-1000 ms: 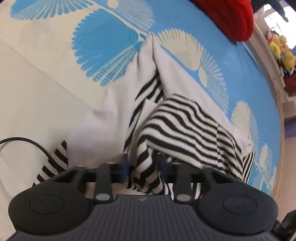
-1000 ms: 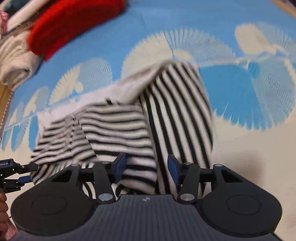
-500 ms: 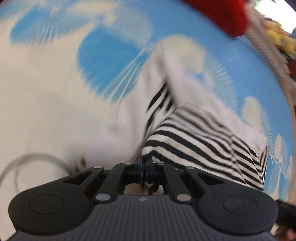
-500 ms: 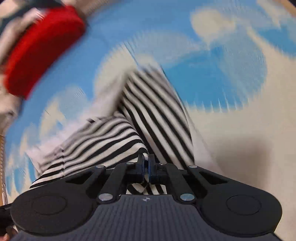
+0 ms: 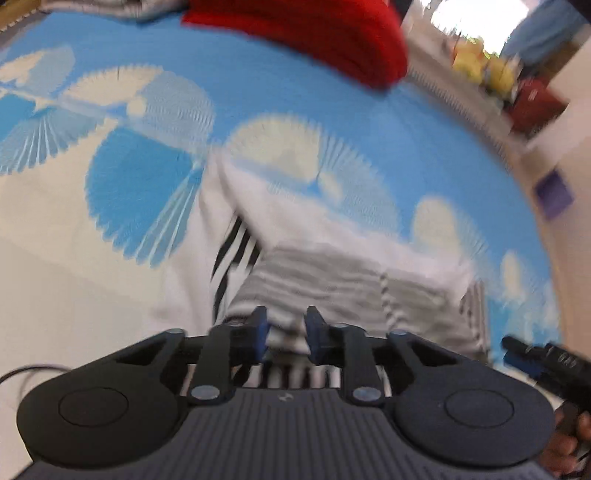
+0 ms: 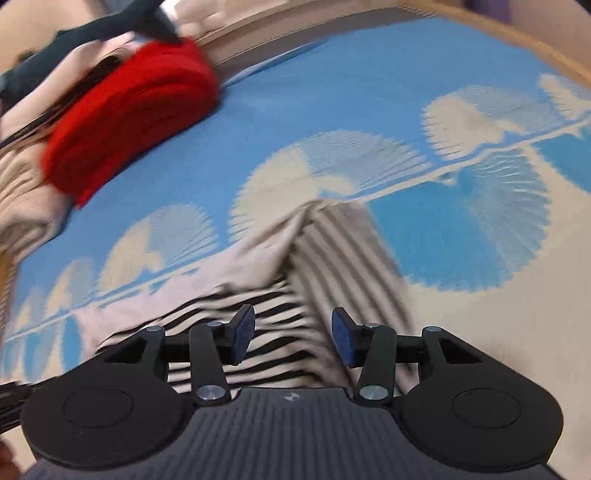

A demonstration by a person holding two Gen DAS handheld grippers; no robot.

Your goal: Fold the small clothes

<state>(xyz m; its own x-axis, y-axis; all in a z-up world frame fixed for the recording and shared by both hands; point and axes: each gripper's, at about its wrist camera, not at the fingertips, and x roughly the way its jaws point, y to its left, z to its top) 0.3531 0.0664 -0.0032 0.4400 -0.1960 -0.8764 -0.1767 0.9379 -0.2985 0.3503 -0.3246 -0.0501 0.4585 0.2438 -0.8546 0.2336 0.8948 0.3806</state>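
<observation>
Left wrist view: the left gripper (image 5: 285, 332) points down at a black-and-white striped garment (image 5: 332, 280) lying bunched on a blue and cream patterned cover (image 5: 258, 88). Its jaws are opening, a narrow gap between the 2 blue pads; blur hides whether cloth sits in that gap, but the pads do not visibly press on any. A red cloth bundle (image 5: 314, 33) lies at the far edge. The right gripper (image 5: 535, 360) shows at the near right.

Right wrist view: the right gripper (image 6: 293, 334) has its jaws opening, set about half apart, over the striped garment (image 6: 325, 258) with nothing pinched. The red cloth bundle (image 6: 129, 122) sits far left on the cover (image 6: 332, 92).
</observation>
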